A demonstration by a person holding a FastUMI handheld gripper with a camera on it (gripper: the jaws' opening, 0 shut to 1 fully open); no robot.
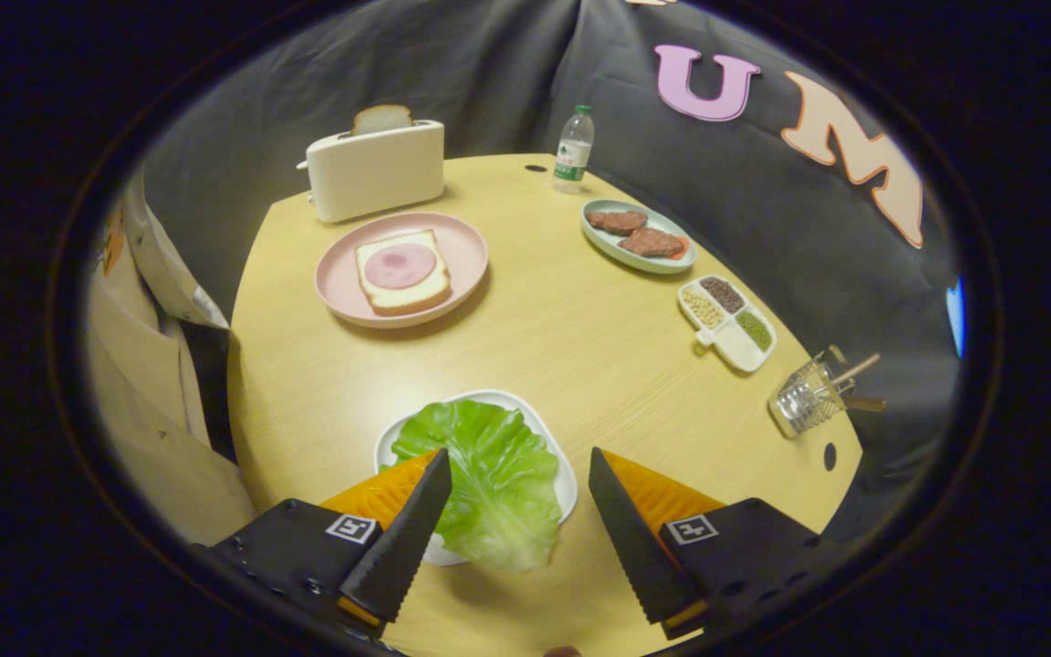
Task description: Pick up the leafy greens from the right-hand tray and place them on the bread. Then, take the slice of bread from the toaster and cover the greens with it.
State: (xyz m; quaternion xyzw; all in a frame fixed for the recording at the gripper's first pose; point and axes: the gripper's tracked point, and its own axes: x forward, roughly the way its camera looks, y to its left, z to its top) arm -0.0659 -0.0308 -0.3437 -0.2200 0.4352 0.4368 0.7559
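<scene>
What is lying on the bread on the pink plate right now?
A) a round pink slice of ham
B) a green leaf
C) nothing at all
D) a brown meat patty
A: a round pink slice of ham lies on the bread on the pink plate; the green leaf sits on its white tray, between the open jaws of the gripper.

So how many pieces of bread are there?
2. One slice lies on the pink plate with a round of ham on it. The other sticks up from the toaster. The open gripper hovers over the lettuce.
</scene>
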